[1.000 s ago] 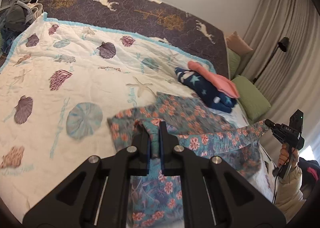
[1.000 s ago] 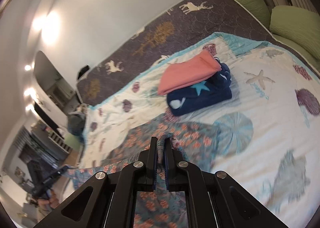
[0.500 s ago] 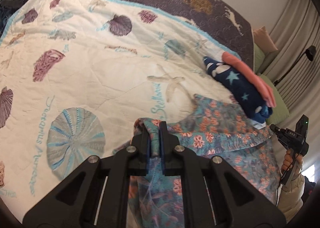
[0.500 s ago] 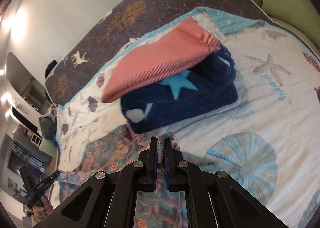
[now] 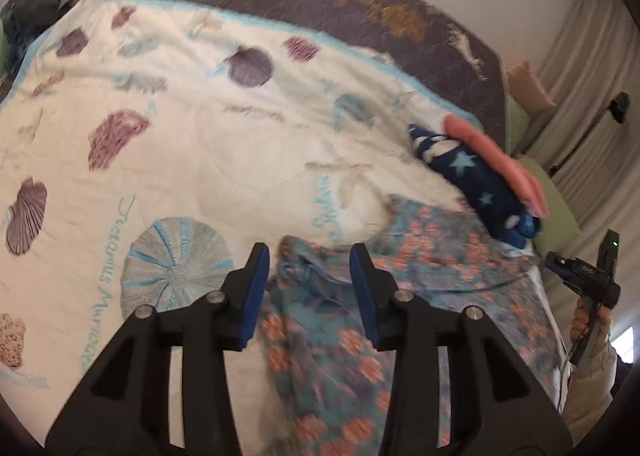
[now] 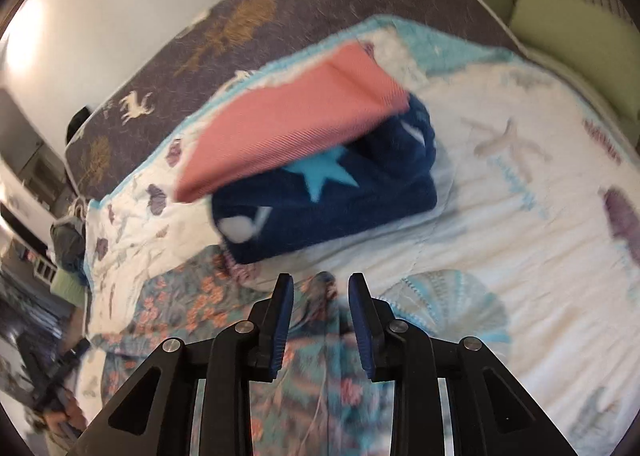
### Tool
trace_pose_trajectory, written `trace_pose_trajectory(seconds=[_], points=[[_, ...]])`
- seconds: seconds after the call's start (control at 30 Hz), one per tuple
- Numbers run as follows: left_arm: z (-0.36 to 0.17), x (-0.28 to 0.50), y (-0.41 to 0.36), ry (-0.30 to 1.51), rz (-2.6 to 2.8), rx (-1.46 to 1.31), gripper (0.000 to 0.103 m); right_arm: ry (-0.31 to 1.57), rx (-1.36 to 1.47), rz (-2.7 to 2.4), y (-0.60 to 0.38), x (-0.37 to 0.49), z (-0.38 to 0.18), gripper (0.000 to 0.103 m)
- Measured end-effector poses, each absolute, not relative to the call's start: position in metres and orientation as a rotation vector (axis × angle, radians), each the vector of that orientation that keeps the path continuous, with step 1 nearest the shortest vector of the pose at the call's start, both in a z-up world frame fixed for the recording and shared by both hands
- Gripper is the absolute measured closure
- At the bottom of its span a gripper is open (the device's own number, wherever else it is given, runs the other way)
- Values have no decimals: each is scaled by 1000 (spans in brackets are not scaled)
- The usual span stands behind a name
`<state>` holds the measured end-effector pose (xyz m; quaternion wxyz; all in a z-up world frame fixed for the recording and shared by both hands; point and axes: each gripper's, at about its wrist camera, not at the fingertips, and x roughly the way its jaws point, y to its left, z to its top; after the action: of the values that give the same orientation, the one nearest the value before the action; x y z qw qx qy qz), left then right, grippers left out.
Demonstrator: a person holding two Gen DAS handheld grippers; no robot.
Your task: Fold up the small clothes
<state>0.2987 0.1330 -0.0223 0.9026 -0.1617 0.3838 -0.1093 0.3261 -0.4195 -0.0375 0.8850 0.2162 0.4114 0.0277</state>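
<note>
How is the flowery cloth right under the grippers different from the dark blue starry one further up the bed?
The floral garment lies spread out and rumpled in loose layers; the navy star garment is folded into a thick, compact bundle. The floral one has nothing on top of it; the navy one carries a folded pink garment. The floral one sits between the open fingers of both grippers; the navy one lies beyond them. Both rest on the seashell quilt.

Teal floral garment (image 5: 320,320) lies rumpled beside folded navy-and-coral stack (image 6: 320,176).

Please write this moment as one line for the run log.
left gripper: open | right gripper: open | floral garment: on quilt, ungripped
</note>
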Motion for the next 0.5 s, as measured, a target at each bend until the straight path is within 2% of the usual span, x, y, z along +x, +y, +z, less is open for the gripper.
trace_pose_trajectory(seconds=[0.17,0.37,0.5], points=[[-8,277,99,796,-310,-152,60,878,131,115,-368,297,-18,74],[-39,280,49,912,-352,37,60,997,16,220,-323,295,-45,74],[-43,285,50,860,-214,162,60,999,-52,123,-328,305,-58,74]])
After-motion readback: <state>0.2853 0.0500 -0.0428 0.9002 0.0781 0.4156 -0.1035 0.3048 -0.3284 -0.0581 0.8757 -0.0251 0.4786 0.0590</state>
